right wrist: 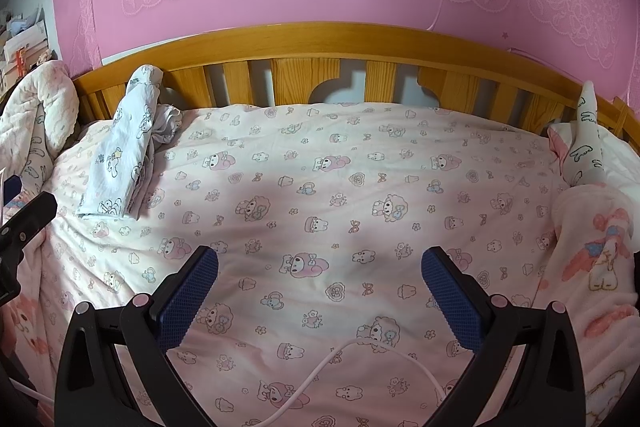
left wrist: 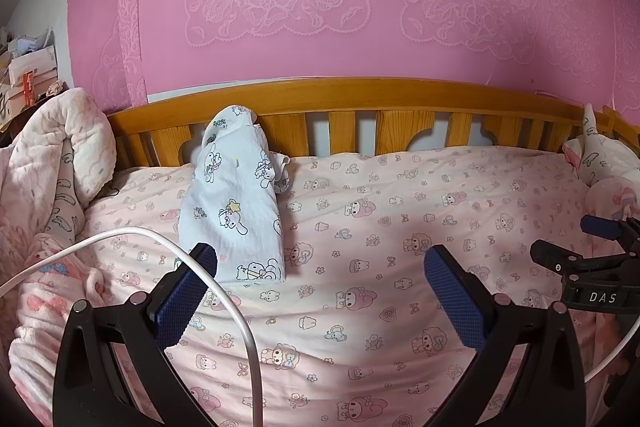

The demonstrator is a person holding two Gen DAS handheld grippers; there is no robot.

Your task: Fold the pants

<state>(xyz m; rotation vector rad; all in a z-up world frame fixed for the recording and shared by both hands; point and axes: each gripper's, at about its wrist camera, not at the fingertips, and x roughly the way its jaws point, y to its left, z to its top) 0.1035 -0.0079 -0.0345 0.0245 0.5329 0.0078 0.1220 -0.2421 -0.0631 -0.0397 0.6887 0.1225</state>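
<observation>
Soft cotton, pale blue with little cartoon characters printed on it: that's the pants (left wrist: pixel 234 203). They lie on the left side of the bed (left wrist: pixel 400 227), already looking folded into a long narrow bundle, far end leaning up against the wooden headboard rail (left wrist: pixel 360 95) and near end flat on the pink printed sheet.

Going left to right: there's a rumpled quilt (left wrist: pixel 68 147) piled at the far left, then the pants, then a big open stretch of sheet, then a plush blanket (right wrist: pixel 600 259) and some white cloth off at the right edge.

The left tool (left wrist: pixel 320 291) has its jaws spread wide with nothing between them, hovering just short of the near end of the pants. The right tool (right wrist: pixel 320 291) is also wide open and empty, over the middle of the bed and well apart from the pants.

My read on handling: super light and floppy, no stiffness at all, so any layer you lift will sag and the stack could slide apart (thin jersey on a soft sheet doesn't grip much). There's a bunched bit of fabric sticking out on the right side near the top, which looks loose. I'd pinch through all layers at the near corners, one tool each, rather than grabbing a single edge. Nothing fragile here; the white cable (left wrist: pixel 224 291) drooping across the left tool could snag.
</observation>
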